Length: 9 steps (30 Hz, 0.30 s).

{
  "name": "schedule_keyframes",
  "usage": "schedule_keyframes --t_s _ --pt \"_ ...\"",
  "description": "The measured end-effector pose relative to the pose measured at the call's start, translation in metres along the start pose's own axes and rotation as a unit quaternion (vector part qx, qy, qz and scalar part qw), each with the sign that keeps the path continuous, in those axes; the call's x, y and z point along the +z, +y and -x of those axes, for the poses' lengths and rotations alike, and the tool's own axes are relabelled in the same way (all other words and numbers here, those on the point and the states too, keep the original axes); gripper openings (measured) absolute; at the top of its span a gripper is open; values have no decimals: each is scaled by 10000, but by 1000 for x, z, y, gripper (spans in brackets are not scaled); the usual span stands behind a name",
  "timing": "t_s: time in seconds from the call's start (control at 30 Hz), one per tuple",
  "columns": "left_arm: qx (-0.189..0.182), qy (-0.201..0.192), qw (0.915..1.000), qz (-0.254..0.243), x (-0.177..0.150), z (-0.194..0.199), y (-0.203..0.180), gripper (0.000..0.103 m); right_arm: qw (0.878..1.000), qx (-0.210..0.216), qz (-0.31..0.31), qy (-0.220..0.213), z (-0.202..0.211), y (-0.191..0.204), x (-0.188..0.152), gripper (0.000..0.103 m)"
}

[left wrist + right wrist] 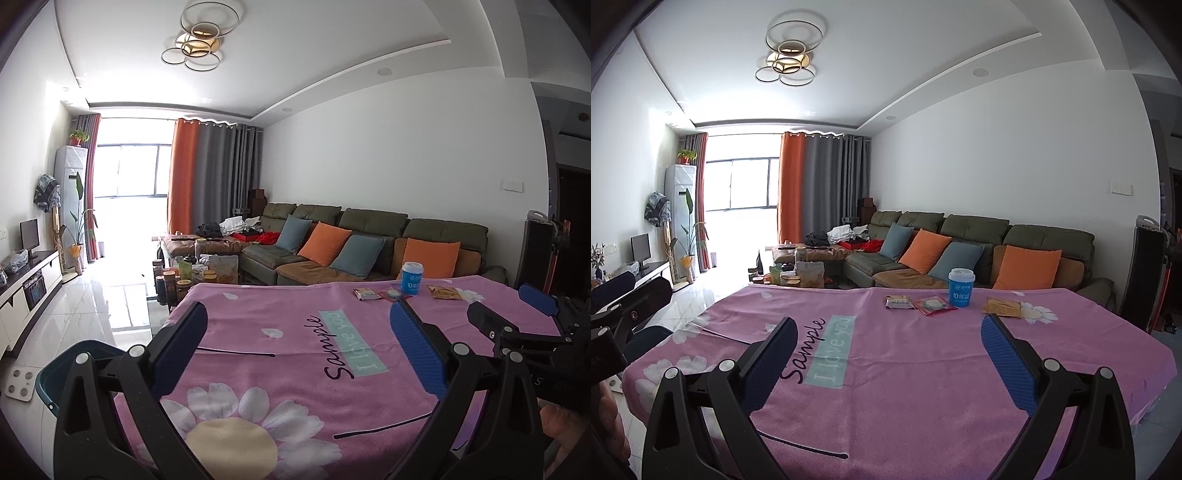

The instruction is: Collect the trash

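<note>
A table under a pink flowered cloth [258, 369] [923, 369] carries the trash along its far side. There a brown wrapper [364, 293] [898, 302], a red wrapper [393, 294] [934, 305], an upright blue paper cup [412, 278] [961, 287] and a yellow wrapper [445, 292] [1003, 307] lie close together. My left gripper [299, 314] [631, 291] hovers open over the near half of the cloth, holding nothing. To its right, my right gripper [888, 328] [509, 308] is also open and empty, well short of the trash.
A teal bin [55, 369] stands on the floor by the table's near left corner, with a white scale [20, 384] beside it. Behind the table are a green sofa [979, 236] with cushions and a low table crowded with jars [184, 273]. A tall black case [1145, 277] stands at right.
</note>
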<state>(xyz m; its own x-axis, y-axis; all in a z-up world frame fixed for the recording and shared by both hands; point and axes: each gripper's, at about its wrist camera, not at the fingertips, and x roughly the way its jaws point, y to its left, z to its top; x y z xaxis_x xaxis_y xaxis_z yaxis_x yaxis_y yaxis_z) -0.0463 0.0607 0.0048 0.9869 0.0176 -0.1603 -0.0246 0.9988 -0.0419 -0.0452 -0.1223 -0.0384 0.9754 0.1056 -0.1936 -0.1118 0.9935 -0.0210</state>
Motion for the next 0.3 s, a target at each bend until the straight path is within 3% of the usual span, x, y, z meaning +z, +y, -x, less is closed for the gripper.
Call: schedule_keyframes --t_s 0.3 --pt "-35 309 9993 -214 6 -29 6 97 9995 -121 -166 259 -20 -24 2 96"
